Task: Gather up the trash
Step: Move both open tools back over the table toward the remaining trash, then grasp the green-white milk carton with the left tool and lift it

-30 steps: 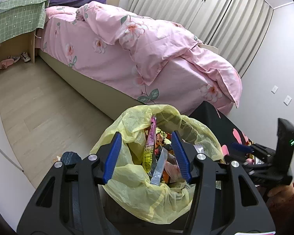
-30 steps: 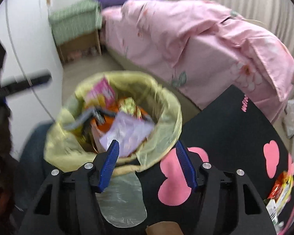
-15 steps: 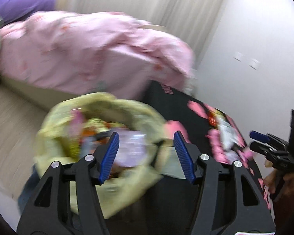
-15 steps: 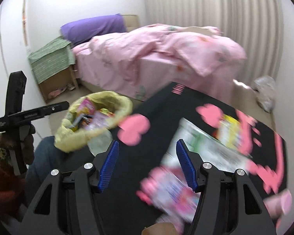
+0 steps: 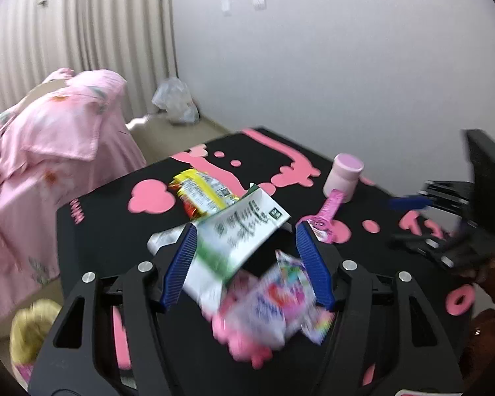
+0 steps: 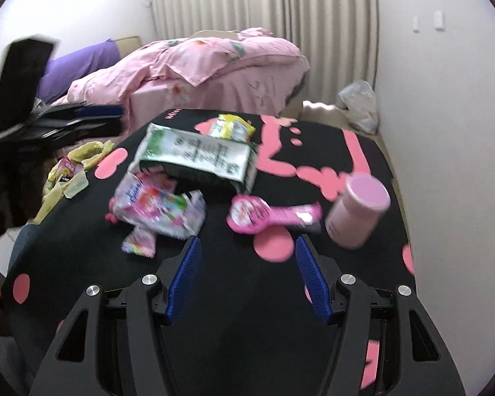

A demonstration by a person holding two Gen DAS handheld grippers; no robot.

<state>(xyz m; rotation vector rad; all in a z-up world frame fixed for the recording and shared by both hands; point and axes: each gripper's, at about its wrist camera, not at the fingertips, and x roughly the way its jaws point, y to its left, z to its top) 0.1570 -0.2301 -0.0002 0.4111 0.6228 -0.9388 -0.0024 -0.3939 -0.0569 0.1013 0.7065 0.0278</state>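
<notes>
On the black bench with its pink blobs, five bits of trash lie loose, and off its left edge sits the crumpled yellow bag, thin plastic, wrappers poking out. Reading left to right in the right wrist view: a glossy, crinkled candy packet, white and pink, lying flat; behind it a long green-and-white carton, boxy, one end torn open, long axis running across the bench; past that a small yellow wrapper; then a pink paddle-shaped wrapper, round end left, handle pointing right; and last a smooth pink jar, cylindrical, one only, leaning in this view.

Left gripper hangs over the carton and candy packet, jaws opening, nothing pinched between the ribbed blue pads. Right gripper is spread wide over bare bench, empty, short of the paddle wrapper.
</notes>
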